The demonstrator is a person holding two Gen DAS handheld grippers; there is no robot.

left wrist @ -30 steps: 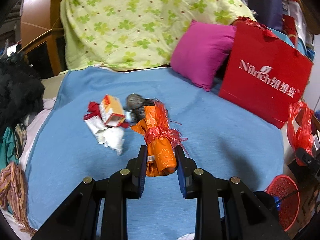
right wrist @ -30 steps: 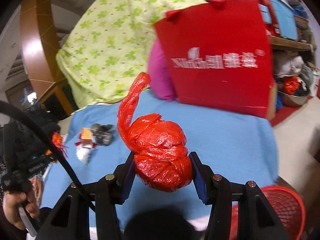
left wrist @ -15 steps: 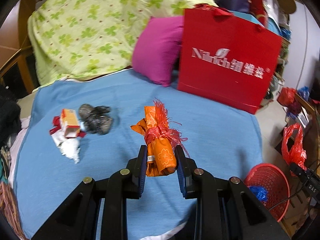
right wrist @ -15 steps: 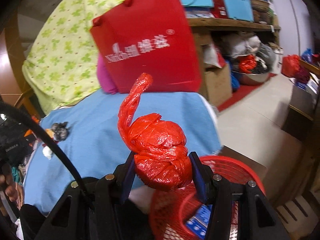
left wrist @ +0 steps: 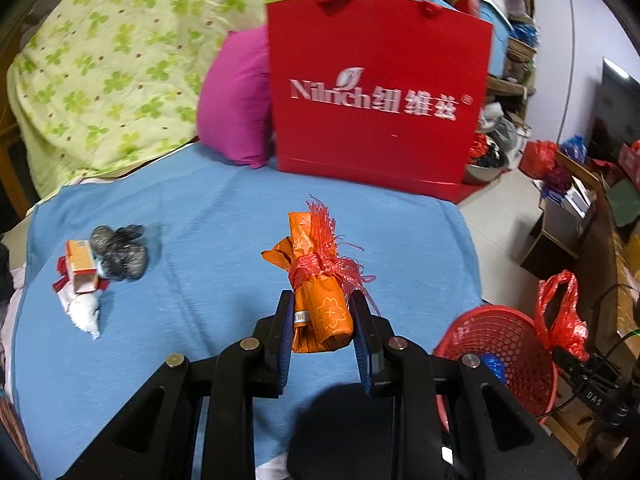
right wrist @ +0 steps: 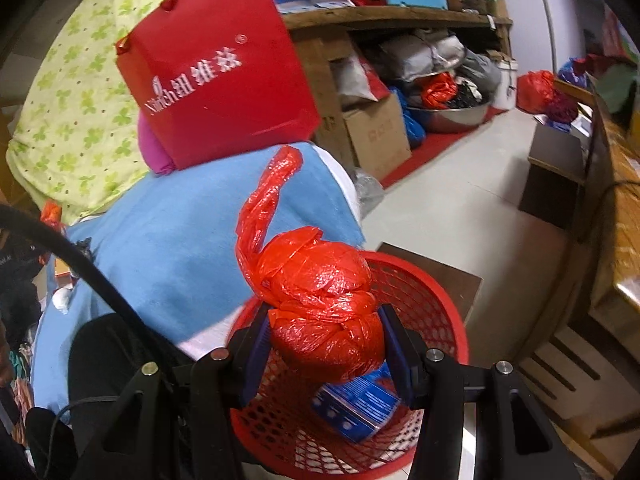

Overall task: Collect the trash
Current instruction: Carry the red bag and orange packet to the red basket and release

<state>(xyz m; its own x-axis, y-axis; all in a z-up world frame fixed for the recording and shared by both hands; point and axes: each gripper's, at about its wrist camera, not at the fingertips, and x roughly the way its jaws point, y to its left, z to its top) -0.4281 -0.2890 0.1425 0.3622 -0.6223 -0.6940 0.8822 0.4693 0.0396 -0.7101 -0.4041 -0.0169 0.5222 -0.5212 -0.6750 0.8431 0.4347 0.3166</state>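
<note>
My left gripper (left wrist: 322, 322) is shut on an orange wrapper bundle (left wrist: 318, 300) tied with red fringed string, held above the blue bedspread (left wrist: 200, 240). A pile of trash lies on the bedspread at the left: an orange-and-white box (left wrist: 81, 266), a dark crumpled wad (left wrist: 120, 254) and white tissue (left wrist: 82, 314). My right gripper (right wrist: 326, 340) is shut on a knotted red plastic bag (right wrist: 320, 300), directly over the red mesh basket (right wrist: 420, 292). A blue packet (right wrist: 356, 404) lies inside that basket. The basket (left wrist: 504, 344) also shows at the bed's right edge in the left wrist view.
A red paper gift bag (left wrist: 380, 100) and a magenta pillow (left wrist: 236, 100) stand at the bed's far end against a green clover-print quilt (left wrist: 100, 60). Boxes, a metal bowl (right wrist: 452, 114) and bags crowd the shelf and floor beyond. A low wooden unit (right wrist: 612, 240) lines the right.
Both views have swung right, so both grippers moved toward the bed's right edge with their loads. The right gripper with the red bag went from above the bedspread to over the basket.
</note>
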